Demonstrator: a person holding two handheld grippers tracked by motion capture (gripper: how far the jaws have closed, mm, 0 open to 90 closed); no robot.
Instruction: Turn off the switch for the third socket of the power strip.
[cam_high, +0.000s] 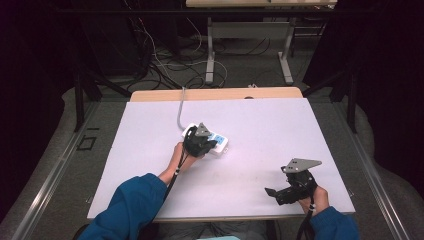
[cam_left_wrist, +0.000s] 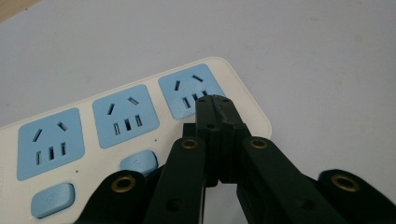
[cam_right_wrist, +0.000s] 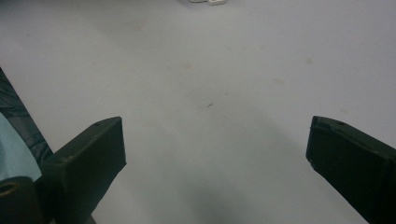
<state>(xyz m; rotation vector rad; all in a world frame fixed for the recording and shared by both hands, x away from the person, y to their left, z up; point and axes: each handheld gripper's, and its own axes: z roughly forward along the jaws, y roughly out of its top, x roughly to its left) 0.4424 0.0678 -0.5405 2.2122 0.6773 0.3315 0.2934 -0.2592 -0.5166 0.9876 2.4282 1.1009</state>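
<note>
A white power strip (cam_high: 219, 142) with light-blue sockets lies left of the table's middle, and its grey cable (cam_high: 180, 107) runs toward the far edge. My left gripper (cam_high: 202, 143) sits on top of it, shut with nothing between the jaws. In the left gripper view the shut left gripper (cam_left_wrist: 215, 100) has its tips at the strip's (cam_left_wrist: 88, 122) end socket (cam_left_wrist: 190, 91), with two blue switch buttons (cam_left_wrist: 137, 162) nearer the camera. My right gripper (cam_high: 276, 190) rests near the front right and points left. It stands open (cam_right_wrist: 215, 140) over the bare white surface.
A white mat (cam_high: 260, 130) covers the table, and a strip of wood (cam_high: 215, 94) shows at the far edge. Beyond the table, loose cables (cam_high: 165, 62) and the metal legs (cam_high: 210, 55) of another table stand on the floor. Dark frame posts flank both sides.
</note>
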